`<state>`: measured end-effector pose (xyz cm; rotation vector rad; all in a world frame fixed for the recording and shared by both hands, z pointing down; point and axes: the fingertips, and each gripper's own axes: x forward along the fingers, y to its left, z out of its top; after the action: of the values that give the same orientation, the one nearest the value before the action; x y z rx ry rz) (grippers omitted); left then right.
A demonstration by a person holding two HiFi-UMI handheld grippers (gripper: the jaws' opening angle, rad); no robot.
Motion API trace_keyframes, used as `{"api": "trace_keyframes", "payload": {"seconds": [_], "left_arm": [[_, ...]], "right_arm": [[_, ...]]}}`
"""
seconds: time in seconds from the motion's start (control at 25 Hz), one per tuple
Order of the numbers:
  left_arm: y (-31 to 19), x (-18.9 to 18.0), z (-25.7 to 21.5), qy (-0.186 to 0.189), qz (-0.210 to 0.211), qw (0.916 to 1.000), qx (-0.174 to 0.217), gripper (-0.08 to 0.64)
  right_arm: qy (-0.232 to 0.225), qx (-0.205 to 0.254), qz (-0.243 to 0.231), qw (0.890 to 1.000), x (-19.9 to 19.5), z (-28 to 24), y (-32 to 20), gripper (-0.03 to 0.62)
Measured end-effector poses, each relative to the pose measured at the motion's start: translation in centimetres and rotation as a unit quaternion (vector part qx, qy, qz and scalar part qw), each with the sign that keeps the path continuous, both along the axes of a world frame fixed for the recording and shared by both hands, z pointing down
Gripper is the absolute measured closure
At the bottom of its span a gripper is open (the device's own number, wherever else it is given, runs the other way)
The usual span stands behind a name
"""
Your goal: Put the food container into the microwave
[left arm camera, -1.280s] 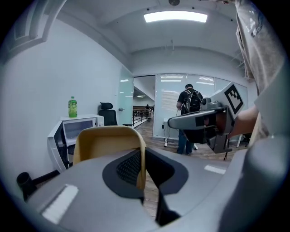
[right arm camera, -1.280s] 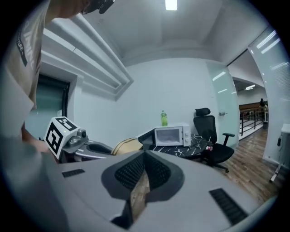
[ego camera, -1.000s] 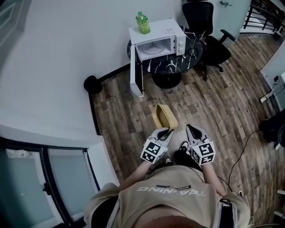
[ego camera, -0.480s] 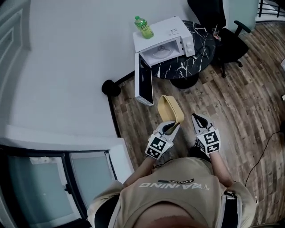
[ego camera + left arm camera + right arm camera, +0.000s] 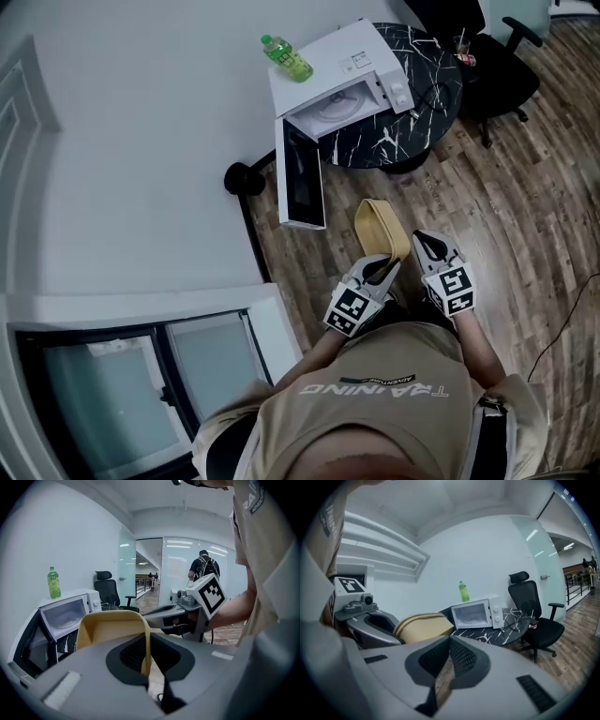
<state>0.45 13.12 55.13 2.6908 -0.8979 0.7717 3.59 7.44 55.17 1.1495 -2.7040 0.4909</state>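
The white microwave (image 5: 352,66) stands on a black marble table (image 5: 422,108) with its door (image 5: 302,183) swung wide open. Its cavity (image 5: 65,616) shows a glass turntable and nothing else. My left gripper (image 5: 377,272) is shut on the wall of a yellow food container (image 5: 380,225), which it holds over the wood floor short of the microwave. In the left gripper view the container's rim (image 5: 112,620) sits pinched between the pads. My right gripper (image 5: 431,248) hangs just right of the container, shut and holding nothing (image 5: 449,644).
A green bottle (image 5: 284,56) stands on top of the microwave. A black office chair (image 5: 502,52) is beyond the table at the right. A black round base (image 5: 242,178) sits by the white wall. A person with a backpack (image 5: 205,566) stands far off.
The microwave and table have come nearer and shifted in the head view as the person walks toward them. The left gripper still carries the container; the right stays beside it.
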Motion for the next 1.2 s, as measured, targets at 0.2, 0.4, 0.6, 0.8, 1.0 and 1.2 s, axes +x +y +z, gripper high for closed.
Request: {"api": "trace_keyframes", "payload": {"seconds": [0.2, 0.4, 0.6, 0.8, 1.0, 1.2], "left_arm": [[-4.2, -0.2, -0.3, 0.001, 0.001, 0.9999, 0.013, 0.531], [-8.2, -2.6, 0.2, 0.008, 0.0, 0.9999, 0.01, 0.531], [-12.5, -5.4, 0.0, 0.022, 0.012, 0.9996, 0.015, 0.531], [-16.9, -8.6, 0.5, 0.013, 0.036, 0.9991, 0.018, 0.531], [-20.5, -10.7, 1.1, 0.031, 0.052, 0.9981, -0.017, 0.531], [-23.1, -12.1, 1.8, 0.022, 0.072, 0.997, -0.014, 0.531]], "right_arm": [[0.025, 0.023, -0.02, 0.999, -0.7, 0.1, -3.3, 0.583], [0.042, 0.028, -0.026, 0.998, -2.5, -0.1, -6.2, 0.583], [0.058, 0.034, -0.01, 0.998, -4.9, -1.7, -9.8, 0.583], [0.089, 0.043, 0.016, 0.995, -7.4, -2.6, -13.9, 0.583], [0.101, 0.044, 0.044, 0.993, -9.1, -3.2, -17.3, 0.583], [0.109, 0.022, 0.063, 0.992, -10.3, -2.1, -19.0, 0.583]]}}
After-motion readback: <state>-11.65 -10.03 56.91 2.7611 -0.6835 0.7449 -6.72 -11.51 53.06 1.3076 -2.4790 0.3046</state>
